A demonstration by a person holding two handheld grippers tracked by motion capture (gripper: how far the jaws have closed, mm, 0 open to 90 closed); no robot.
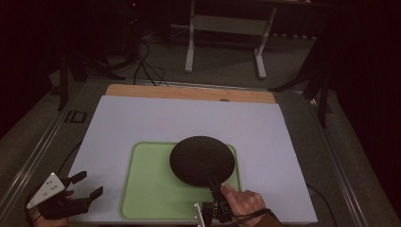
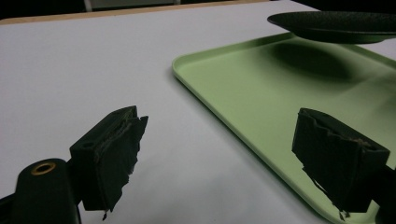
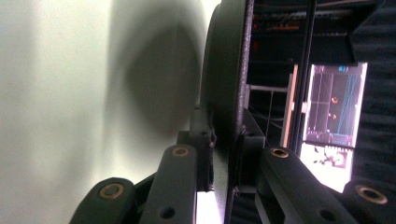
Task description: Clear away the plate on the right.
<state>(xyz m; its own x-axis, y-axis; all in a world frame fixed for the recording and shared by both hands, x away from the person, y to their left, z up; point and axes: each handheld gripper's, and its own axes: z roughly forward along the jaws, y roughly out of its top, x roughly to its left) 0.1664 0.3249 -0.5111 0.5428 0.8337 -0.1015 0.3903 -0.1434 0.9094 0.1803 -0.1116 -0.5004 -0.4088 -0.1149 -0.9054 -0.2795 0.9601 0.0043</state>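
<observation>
A round black plate [image 1: 202, 160] hangs level above the right half of a light green tray [image 1: 146, 189]; its shadow falls on the tray in the left gripper view, under the plate [image 2: 336, 25]. My right gripper [image 1: 215, 187] is shut on the plate's near rim, and the right gripper view shows the plate's rim [image 3: 229, 88] edge-on, clamped between the two jaws. My left gripper [image 1: 87, 187] stands open at the table's near left corner, off the tray's left edge. Its fingers [image 2: 112, 154] hold nothing, and the tray [image 2: 243, 98] lies ahead of them.
A pale sheet [image 1: 142, 123] covers the table, with a strip of wooden board [image 1: 189, 92] along its far edge. Beyond the table stand a white metal frame [image 1: 227, 33] and black stand legs [image 1: 321, 90], with cables [image 1: 146, 66] on the floor.
</observation>
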